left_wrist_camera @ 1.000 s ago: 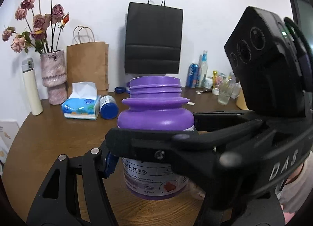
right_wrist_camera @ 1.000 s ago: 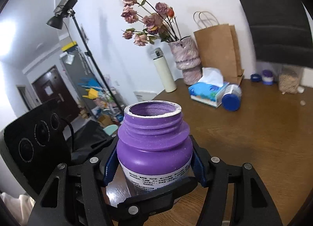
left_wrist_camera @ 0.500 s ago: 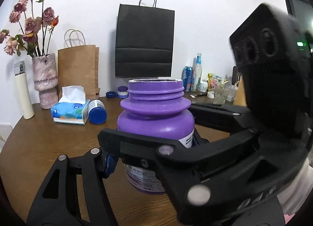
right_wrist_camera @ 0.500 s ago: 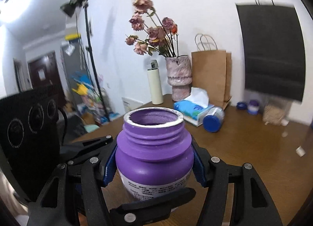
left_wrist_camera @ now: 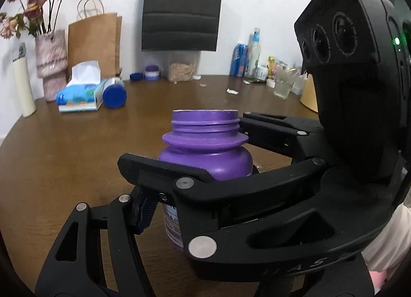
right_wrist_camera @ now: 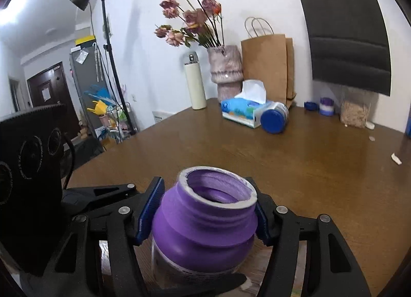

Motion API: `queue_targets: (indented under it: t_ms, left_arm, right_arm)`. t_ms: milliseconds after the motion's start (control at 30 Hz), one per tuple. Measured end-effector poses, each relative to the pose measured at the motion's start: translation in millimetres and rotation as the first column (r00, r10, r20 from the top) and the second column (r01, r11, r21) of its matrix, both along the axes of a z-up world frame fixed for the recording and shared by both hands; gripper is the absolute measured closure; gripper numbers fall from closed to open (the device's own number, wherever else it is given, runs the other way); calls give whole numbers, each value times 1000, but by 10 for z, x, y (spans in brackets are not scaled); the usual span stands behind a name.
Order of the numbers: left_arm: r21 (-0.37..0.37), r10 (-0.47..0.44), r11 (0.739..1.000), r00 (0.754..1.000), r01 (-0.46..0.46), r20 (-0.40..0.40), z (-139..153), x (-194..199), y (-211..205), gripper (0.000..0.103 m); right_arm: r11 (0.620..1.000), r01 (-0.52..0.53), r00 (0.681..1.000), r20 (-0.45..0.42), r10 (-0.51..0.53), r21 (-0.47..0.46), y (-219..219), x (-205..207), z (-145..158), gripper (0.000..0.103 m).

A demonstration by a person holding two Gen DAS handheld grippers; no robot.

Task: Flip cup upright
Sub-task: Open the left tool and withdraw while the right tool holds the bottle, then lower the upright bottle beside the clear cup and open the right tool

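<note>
Left wrist view: the right gripper [left_wrist_camera: 231, 148] crosses in front, hiding the lower half of the purple jar [left_wrist_camera: 205, 153], which stands upright, mouth open, on the brown worktop [left_wrist_camera: 64, 158]. Right fingers [right_wrist_camera: 150, 209] clench its neck; the left gripper's [left_wrist_camera: 164, 209] grip cannot be told. A tissue box [right_wrist_camera: 246, 112] sits at 12 o'clock.

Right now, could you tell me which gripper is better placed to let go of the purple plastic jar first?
Left, probably. The purple plastic jar stands mouth-up, squarely between the right gripper's blue pads. The left gripper meets it lower down and largely hidden, so the right can steady it alone.
</note>
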State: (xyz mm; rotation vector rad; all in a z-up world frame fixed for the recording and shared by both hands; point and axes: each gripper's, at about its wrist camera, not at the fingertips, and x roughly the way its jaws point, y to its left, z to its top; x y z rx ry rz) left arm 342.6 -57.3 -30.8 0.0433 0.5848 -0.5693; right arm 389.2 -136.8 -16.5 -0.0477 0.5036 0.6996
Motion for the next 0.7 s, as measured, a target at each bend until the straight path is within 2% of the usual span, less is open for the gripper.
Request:
queue_targets:
  t_ms: [67,133,233,400,567,700]
  left_arm:
    - [9,17,1000,1000,-17,7,-12,-29,-21,38]
    - [15,45,999,999,-45,0,-39,-30,-12,20]
    - [17,58,998,997,-57,-54,-87,-21,61,12]
    - [28,180,984,976,-177,-126,-170,-57,327,10]
    - [-4,265,963,953,-269,-146,-166,-124,544,10]
    - [-9,282,958,950,-286,-131,-126,-176,575,10]
  right_arm:
    - [1000,0,1000,18,1,-29,3,-27,2,37]
    - [997,24,999,50,-20,-76,17,-61,15,37]
    - [987,94,991,110,-80,-133,-18,-104,16,37]
    - [949,225,970,144,-196,-221,-106,26,-56,37]
    - [933,244,969,105,-224,-265,-127,231,-125,36]
    - [945,212,977,52,-205,-251,-161,299,-142,36]
